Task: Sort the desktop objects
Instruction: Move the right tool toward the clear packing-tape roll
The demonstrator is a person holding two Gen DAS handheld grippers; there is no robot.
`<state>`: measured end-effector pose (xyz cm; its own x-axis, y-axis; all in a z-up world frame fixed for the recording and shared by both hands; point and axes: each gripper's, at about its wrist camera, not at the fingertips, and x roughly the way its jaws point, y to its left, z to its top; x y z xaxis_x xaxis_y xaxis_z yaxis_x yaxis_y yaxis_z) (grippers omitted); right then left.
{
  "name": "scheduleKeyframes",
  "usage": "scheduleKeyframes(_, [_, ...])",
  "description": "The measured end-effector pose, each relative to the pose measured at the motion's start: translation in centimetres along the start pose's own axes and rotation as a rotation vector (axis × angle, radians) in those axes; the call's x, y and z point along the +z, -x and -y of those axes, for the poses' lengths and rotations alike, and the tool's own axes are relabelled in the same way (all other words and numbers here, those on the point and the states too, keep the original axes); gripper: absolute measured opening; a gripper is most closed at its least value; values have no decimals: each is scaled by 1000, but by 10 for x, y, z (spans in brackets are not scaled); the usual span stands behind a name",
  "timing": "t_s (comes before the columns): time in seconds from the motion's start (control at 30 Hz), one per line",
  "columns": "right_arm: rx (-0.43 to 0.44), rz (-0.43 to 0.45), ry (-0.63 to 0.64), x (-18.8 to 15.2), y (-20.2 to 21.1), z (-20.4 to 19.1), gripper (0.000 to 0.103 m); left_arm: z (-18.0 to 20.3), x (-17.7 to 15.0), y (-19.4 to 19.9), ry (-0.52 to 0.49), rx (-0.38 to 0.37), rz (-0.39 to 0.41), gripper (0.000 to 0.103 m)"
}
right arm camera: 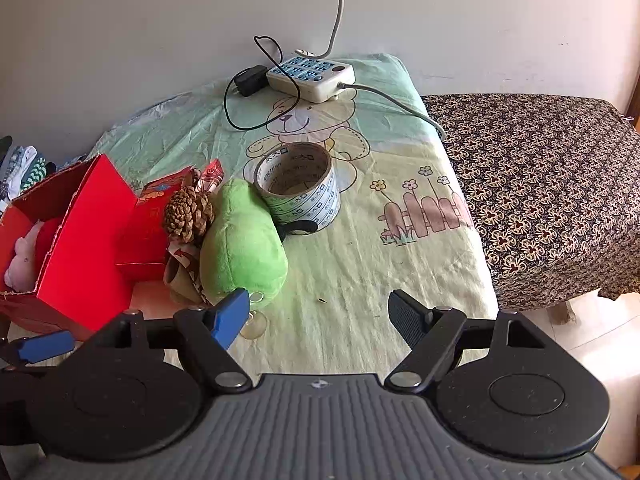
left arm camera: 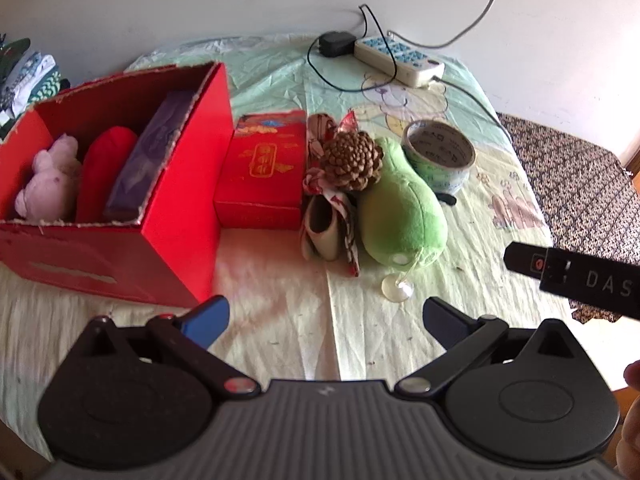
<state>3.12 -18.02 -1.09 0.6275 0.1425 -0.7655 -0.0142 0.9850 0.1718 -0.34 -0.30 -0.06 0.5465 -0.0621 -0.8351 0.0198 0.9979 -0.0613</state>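
An open red cardboard box (left arm camera: 180, 208) (right arm camera: 86, 248) stands at the left; inside lie a pink plush (left arm camera: 48, 180), a red plush (left arm camera: 106, 168) and a purple packet (left arm camera: 148, 160). Beside it rest a small red gift box (left arm camera: 264, 168) (right arm camera: 150, 232), a pine cone (left arm camera: 351, 160) (right arm camera: 187, 214), a patterned cloth item (left arm camera: 328, 232), a green plush (left arm camera: 404, 216) (right arm camera: 240, 244) with a suction cup (left arm camera: 397, 290), and a tape roll (left arm camera: 438, 156) (right arm camera: 298, 186). My left gripper (left arm camera: 326, 320) hovers open before them. My right gripper (right arm camera: 318, 320) is open, near the green plush.
A power strip (left arm camera: 398, 58) (right arm camera: 310, 76) with a black adapter (left arm camera: 332, 44) and cables lies at the table's back edge. A patterned brown cloth (right arm camera: 540, 184) covers furniture to the right. Folded clothes (left arm camera: 28, 72) sit far left. The cartoon tablecloth (right arm camera: 360, 248) has bare room in front.
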Motion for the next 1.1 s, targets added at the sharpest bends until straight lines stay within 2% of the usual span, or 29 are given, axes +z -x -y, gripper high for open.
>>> scheduleKeyframes(0.2, [7, -17, -36, 5, -1, 9, 79, 16, -3, 5, -77, -25, -91, 102])
scheduleKeyframes(0.33, [12, -29, -61, 8, -1, 15, 79, 28, -12, 12, -136, -99, -90, 102])
scheduleKeyframes(0.4, [13, -24, -62, 8, 1, 17, 79, 29, -10, 14, -133, -83, -61, 102])
scheduleKeyframes(0.57, [9, -22, -66, 7, 2, 18, 79, 20, 8, 8, -142, 67, 44, 102])
scheduleKeyframes(0.63, [8, -28, -67, 6, 1, 16, 79, 18, 13, 5, -141, 97, 63, 102])
scheduleKeyframes(0.93, [-6, -67, -75, -12, -4, 5, 79, 22, 7, -12, -145, 66, 11, 102])
scheduleKeyframes(1.1, [-45, -52, -77, -14, 3, -2, 79, 19, 4, -13, -146, 32, -1, 102])
